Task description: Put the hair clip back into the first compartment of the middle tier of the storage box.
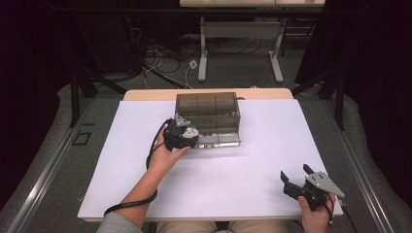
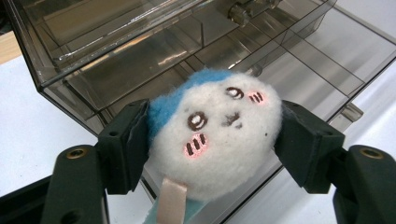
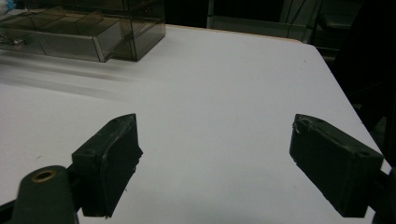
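My left gripper (image 2: 212, 140) is clamped on a small round plush toy (image 2: 219, 135), 1 jaw pressing each side of its white face, so the blue cap, the 2 brown eyes and the pink cheek stripes face my camera and a pale ribbon tag hangs down between the jaws. I judge that side-on squeeze suits a soft ball that would otherwise roll or slump. Just beyond it, in the left gripper view, stands the smoky clear plastic drawer box (image 2: 140, 60), with its lower drawer (image 2: 299, 65) pulled out toward me and divided into open compartments; the toy hangs at the drawer's near left corner, so I read the step as carrying it over to drop it into 1 of them. In the high view the left gripper (image 1: 187, 137) sits at the box's (image 1: 208, 104) near left edge, mid-table on the white tabletop (image 1: 272, 160). My right gripper (image 3: 215, 163) rests wide open and empty, near the right front corner of the table (image 1: 297, 180), well apart from the box, parked out of the way. I can read no brand, label or writing on anything.
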`<state>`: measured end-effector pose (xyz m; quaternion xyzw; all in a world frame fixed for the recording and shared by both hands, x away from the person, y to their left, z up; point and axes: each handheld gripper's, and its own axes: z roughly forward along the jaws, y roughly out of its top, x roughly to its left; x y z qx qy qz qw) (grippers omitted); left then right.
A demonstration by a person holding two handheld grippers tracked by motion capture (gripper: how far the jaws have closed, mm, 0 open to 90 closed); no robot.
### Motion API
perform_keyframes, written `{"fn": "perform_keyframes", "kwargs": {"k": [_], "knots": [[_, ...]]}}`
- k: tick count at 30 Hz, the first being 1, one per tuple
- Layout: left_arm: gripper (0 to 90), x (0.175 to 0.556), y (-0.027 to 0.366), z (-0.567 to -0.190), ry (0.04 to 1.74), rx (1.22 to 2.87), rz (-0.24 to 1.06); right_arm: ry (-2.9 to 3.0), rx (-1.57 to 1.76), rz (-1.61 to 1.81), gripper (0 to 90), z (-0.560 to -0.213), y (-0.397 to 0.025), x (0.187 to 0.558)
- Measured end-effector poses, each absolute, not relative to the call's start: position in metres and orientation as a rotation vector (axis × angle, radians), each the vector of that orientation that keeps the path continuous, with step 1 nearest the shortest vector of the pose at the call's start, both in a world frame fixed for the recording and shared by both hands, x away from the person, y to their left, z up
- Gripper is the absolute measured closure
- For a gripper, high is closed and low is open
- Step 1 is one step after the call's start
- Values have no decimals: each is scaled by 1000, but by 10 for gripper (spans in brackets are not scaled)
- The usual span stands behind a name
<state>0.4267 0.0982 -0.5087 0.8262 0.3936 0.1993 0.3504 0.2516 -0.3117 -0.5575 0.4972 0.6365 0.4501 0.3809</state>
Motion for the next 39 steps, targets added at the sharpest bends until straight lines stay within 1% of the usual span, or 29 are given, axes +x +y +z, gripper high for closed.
{"fn": "perform_keyframes", "kwargs": {"k": [5, 6, 9, 10, 24, 28, 30, 39], "knots": [[274, 425, 98, -507, 1005, 2116, 539, 1634, 1267, 1149, 153, -557, -312, 251], [253, 425, 99, -507, 998, 2116, 548, 1598, 1260, 1163, 153, -559, -311, 253], [236, 425, 99, -505, 993, 2106, 553, 1634, 1269, 1149, 153, -557, -312, 251], [214, 425, 99, -505, 994, 2103, 558, 1634, 1269, 1149, 153, -557, -312, 251], [146, 419, 105, -495, 973, 2067, 579, 1634, 1268, 1148, 153, -557, -312, 251], [111, 417, 106, -492, 957, 2064, 592, 1633, 1268, 1148, 153, -557, -312, 251], [76, 414, 107, -490, 944, 2052, 601, 1639, 1267, 1146, 153, -557, -312, 251], [11, 407, 111, -483, 922, 2012, 581, 1634, 1269, 1148, 153, -557, -312, 251]]}}
